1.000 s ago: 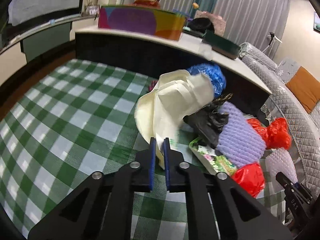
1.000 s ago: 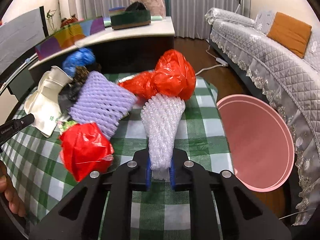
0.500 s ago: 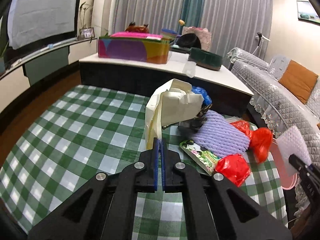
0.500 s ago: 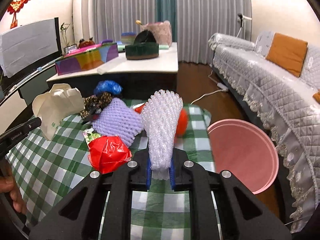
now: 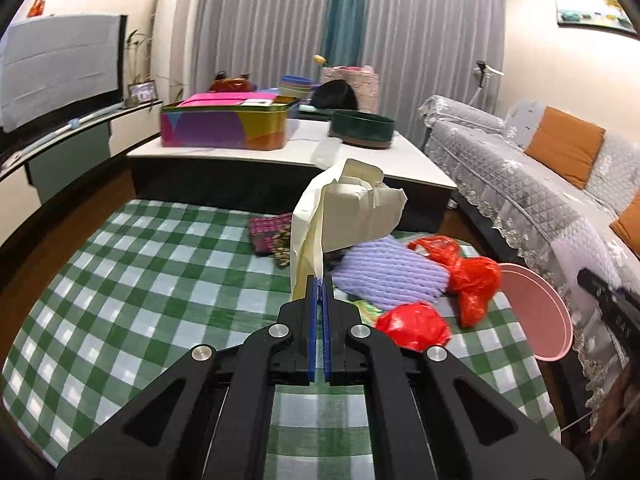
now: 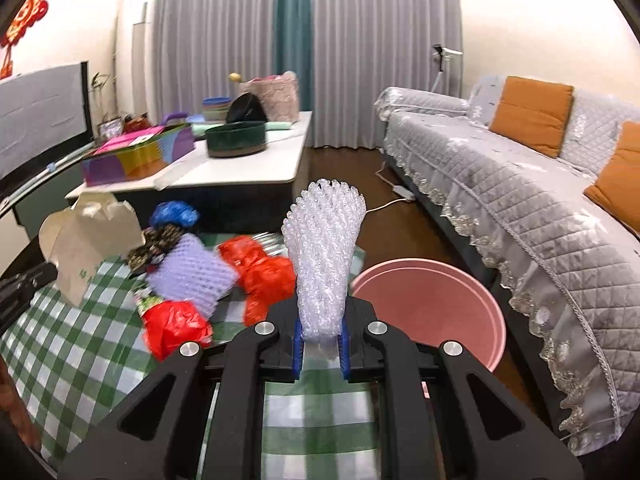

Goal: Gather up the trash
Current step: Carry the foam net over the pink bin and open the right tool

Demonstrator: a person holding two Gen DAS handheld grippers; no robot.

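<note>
Since a second ago both held pieces have been lifted clear of the heap and carried higher, so that more of the room is now seen behind them.

At about 9 o'clock in the right wrist view, the cream paper bag (image 6: 86,240) is held up above the green checked tablecloth (image 6: 60,360). It is pinched by the left gripper (image 5: 319,280), whose jaws are drawn almost together on a thin edge of the paper.

Toward the centre, the remaining trash lies on the cloth: a blue bag (image 6: 175,213), a dark patterned wrapper (image 6: 154,245), a purple foam net (image 6: 192,276) and two red plastic bags (image 6: 176,328) (image 6: 264,272). None of these has been collected yet.

At 12 o'clock from the right gripper (image 6: 320,332), a white foam net (image 6: 324,252) stands upright, clamped at its lower end between jaws held apart only by its thickness.

At 3 o'clock sits the pink bin (image 6: 432,300), beside the table edge; its visible interior appears empty. The task is judged to be at an early stage: two pieces are in hand, none dropped, five left.
</note>
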